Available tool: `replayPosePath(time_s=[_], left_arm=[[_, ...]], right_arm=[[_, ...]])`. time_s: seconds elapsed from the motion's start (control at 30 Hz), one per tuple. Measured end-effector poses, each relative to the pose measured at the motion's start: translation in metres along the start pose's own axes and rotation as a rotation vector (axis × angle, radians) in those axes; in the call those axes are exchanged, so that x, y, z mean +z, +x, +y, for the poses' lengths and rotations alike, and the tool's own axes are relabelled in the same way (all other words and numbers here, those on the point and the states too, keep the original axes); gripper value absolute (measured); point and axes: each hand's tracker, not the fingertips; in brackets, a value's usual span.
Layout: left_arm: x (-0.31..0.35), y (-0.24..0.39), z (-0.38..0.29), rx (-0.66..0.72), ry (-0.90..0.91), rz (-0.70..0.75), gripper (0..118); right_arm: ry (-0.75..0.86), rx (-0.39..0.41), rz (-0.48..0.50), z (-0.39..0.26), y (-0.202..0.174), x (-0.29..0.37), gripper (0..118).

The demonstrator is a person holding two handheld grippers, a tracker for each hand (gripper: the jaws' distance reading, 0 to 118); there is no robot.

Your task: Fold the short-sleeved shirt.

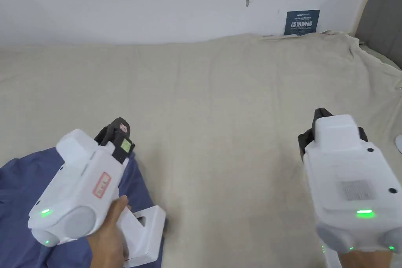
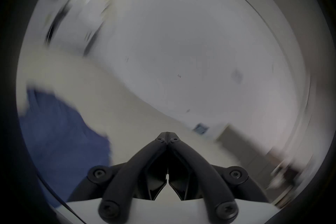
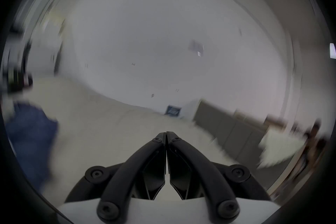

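Note:
A dark blue shirt (image 1: 19, 194) lies bunched at the near left of the beige bed cover (image 1: 220, 96), partly under the left gripper's body. In the head view my left gripper (image 1: 117, 125) hovers over the shirt's right edge, a hand on its handle. The left gripper view shows the left gripper (image 2: 167, 134) with jaws pressed together and nothing between them, the shirt (image 2: 60, 138) blurred to its left. My right gripper (image 1: 321, 113) hangs over bare cover at the right. In its own view the right gripper (image 3: 166, 134) is shut and empty, the shirt (image 3: 31, 135) far left.
A white wall (image 1: 157, 2) runs behind the bed, with a dark blue sign (image 1: 301, 22) at its foot. A grey padded headboard (image 1: 382, 13) stands at the far right. The cover is rumpled near that corner. Both gripper views are motion-blurred.

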Motion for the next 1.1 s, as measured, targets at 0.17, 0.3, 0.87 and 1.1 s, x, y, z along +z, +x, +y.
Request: replayPosePath(time_s=[0.17,0.3,0.87,1.1], left_arm=[[0.003,0.033,-0.024,-0.596,0.080,0.114,0],[0.000,0.030,-0.028,-0.607,0.061,0.098,0],[-0.001,0.024,-0.018,-0.473,0.056,0.083,0],[-0.001,0.022,-0.017,-0.466,0.053,0.085,0]], right_arm=[[-0.052,-0.264,0.069,-0.009,0.023,-0.003,0],[-0.052,-0.260,0.056,-0.013,0.024,-0.004,0],[-0.028,-0.184,0.063,-0.006,0.013,0.000,0],[-0.030,-0.182,0.059,-0.006,0.014,0.000,0]])
